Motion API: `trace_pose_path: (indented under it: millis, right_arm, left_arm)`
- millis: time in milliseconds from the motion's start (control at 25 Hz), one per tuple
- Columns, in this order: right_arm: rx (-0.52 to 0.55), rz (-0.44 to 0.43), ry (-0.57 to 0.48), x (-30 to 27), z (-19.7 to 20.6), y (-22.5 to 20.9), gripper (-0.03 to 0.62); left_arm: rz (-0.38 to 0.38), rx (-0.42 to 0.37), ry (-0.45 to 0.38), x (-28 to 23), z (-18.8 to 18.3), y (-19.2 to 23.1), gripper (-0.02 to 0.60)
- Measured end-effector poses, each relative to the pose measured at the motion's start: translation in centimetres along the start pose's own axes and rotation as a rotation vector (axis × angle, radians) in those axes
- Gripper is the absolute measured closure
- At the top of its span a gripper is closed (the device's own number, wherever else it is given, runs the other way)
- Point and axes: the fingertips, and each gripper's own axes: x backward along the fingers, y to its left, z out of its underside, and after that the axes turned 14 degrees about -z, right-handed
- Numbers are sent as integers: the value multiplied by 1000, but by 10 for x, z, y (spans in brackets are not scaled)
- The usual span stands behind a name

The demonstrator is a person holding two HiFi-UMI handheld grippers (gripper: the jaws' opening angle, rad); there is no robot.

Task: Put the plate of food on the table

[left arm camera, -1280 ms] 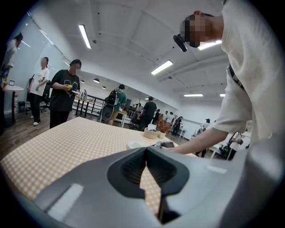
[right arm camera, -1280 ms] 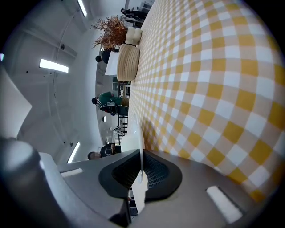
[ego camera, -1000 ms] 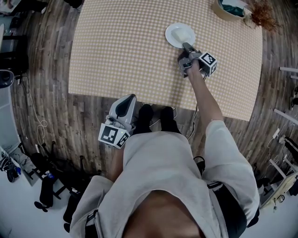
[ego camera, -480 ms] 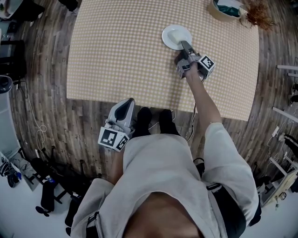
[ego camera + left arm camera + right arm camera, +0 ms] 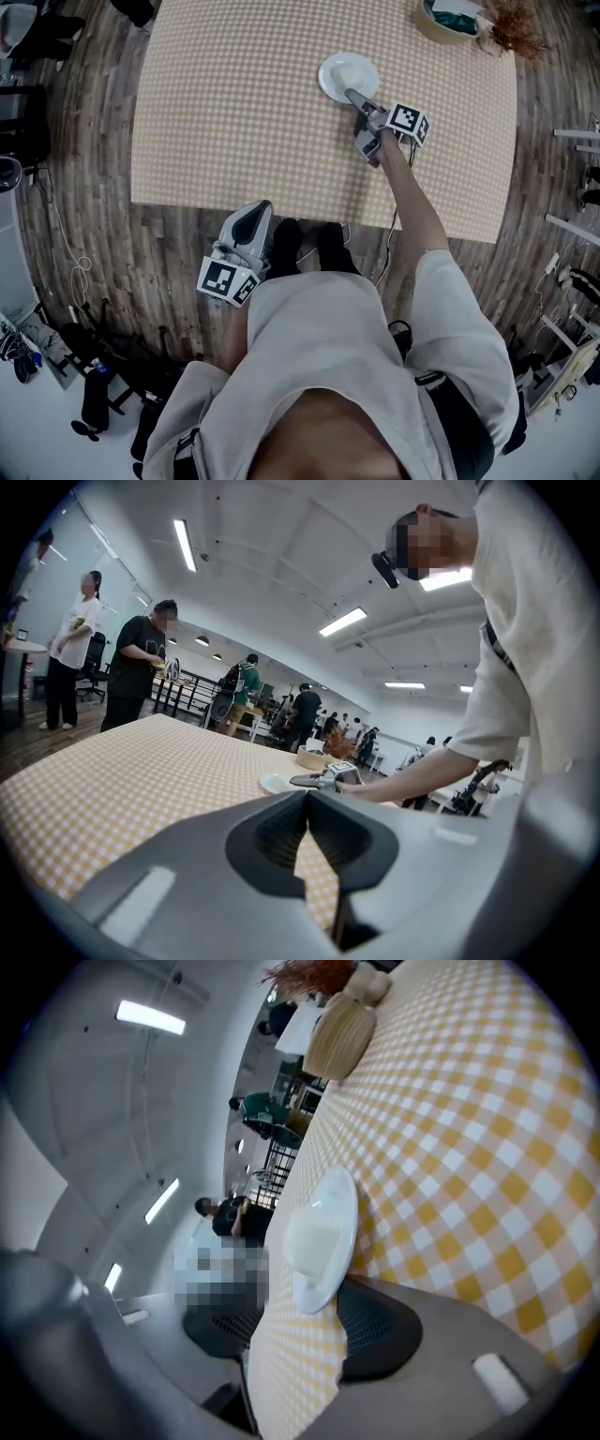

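Right gripper view: our right gripper (image 5: 300, 1327) is opening its jaws astride the plate (image 5: 319, 1227), which lies just far-left

woven basket (image 5: 433, 28) far right | dried plant (image 5: 514, 33) just beside it | plank floor (image 5: 75, 169) | dark bags (image 5: 94, 398) lower left

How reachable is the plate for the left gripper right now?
Probably not as it stands: the left gripper hangs off the table's near edge, while the plate lies far across it. Nothing blocks the path.
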Motion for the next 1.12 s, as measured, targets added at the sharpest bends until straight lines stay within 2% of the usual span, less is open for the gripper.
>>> trace_pose_path:
  millis: [200,360,440,680,880,920,1000,1120]
  right_arm:
    - [201,125,183,1,10,-2,364]
    - [533,304,435,5,24,-10,386]
    - [670,372,513,7,27,-14,406]
    - [899,505,587,9,26,-19,476]
    - [951,558,568,18,23,-23,529]
    - [963,574,559,22,22,-23,565]
    - [975,596,538,29,20,-24,595]
    - [978,592,517,37,22,-25,595]
  left_arm:
    - [12,3,-4,0,-1,-4,574]
    - [18,3,-8,1,-2,-6,574]
    - [19,2,-10,0,-3,-7,574]
    - [20,2,-14,1,-3,-7,574]
    - [21,-1,-19,4,-3,-8,574]
    - [21,-1,-20,5,-4,-8,574]
    - [22,-3,-24,6,-5,-9,574]
    - [29,-10,-28,7,-6,-10,574]
